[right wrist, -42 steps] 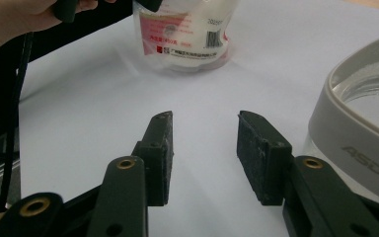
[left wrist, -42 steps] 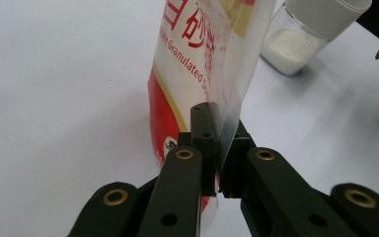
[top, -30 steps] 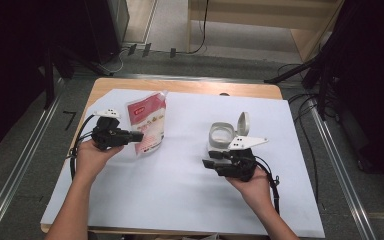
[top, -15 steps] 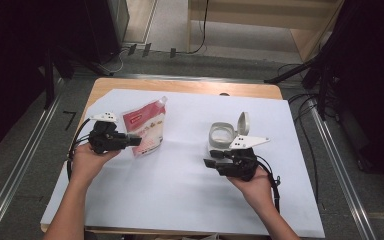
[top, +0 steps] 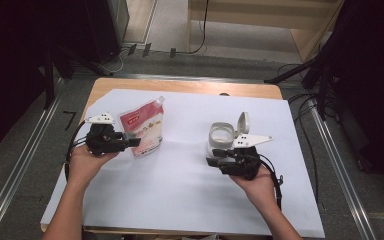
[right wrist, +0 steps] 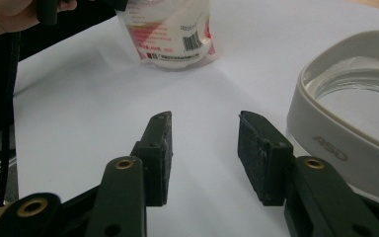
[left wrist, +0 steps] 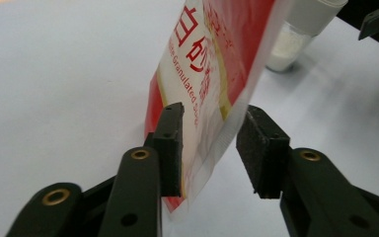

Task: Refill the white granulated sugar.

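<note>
Red-and-white sugar pouch sits at about ten o'clock on the table, its thin edge between my left gripper's parted pads, so it may buckle and slip if I pinch, while my right gripper gapes empty beside the open canister.

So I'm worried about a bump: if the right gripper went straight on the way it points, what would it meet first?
Likely bare white sheet at first. The right gripper is open with nothing between its fingers; the container sits off to one side. Farther along lies the sugar pouch, though depth is unclear.
</note>
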Available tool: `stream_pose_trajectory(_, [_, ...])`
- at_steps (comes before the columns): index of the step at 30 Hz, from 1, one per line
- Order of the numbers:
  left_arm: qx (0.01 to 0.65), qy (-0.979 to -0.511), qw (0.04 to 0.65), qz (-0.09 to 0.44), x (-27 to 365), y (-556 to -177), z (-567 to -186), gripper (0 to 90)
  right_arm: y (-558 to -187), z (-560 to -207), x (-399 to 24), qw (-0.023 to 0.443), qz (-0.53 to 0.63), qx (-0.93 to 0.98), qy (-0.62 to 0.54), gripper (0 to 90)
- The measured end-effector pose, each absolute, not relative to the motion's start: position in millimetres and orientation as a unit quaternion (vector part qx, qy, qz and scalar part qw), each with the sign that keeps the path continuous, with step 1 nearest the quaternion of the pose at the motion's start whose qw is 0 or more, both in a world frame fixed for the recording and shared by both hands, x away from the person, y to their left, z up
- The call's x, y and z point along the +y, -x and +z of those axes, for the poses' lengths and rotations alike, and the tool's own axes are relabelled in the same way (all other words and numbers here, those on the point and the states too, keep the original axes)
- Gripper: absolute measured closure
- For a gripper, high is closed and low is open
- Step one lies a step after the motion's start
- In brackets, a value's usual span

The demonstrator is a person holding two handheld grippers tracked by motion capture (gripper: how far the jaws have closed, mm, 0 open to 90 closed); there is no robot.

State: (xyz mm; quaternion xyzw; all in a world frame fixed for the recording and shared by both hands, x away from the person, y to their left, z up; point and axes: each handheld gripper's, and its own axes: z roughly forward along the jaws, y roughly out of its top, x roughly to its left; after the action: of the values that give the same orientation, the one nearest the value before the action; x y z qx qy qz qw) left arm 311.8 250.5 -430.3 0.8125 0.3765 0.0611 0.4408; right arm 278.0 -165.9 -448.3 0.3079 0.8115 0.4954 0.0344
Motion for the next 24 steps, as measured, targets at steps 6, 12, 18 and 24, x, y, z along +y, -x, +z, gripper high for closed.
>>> stream_pose_trajectory(6, [0.384, -0.809, 0.439, 0.077, 251.2, -303.4, -422.2, 59.2, -276.4, -445.9, -168.0, 0.037, 0.497, 0.811, -0.306, 57.7])
stream_pose_trajectory(12, [0.393, -0.809, 0.433, 0.065, 252.3, -297.4, -419.9, 54.0, -275.4, -441.3, -173.1, 0.034, 0.498, 0.81, -0.308, 57.7])
stream_pose_trajectory(18, [0.388, -0.81, 0.432, 0.077, 258.2, -291.3, -418.8, 51.7, -274.6, -438.0, -179.8, 0.035, 0.495, 0.811, -0.311, 57.7])
stream_pose_trajectory(24, [0.392, -0.809, 0.43, 0.079, 268.9, -287.8, -418.7, 51.4, -271.8, -436.9, -184.5, 0.034, 0.492, 0.812, -0.313, 57.9])
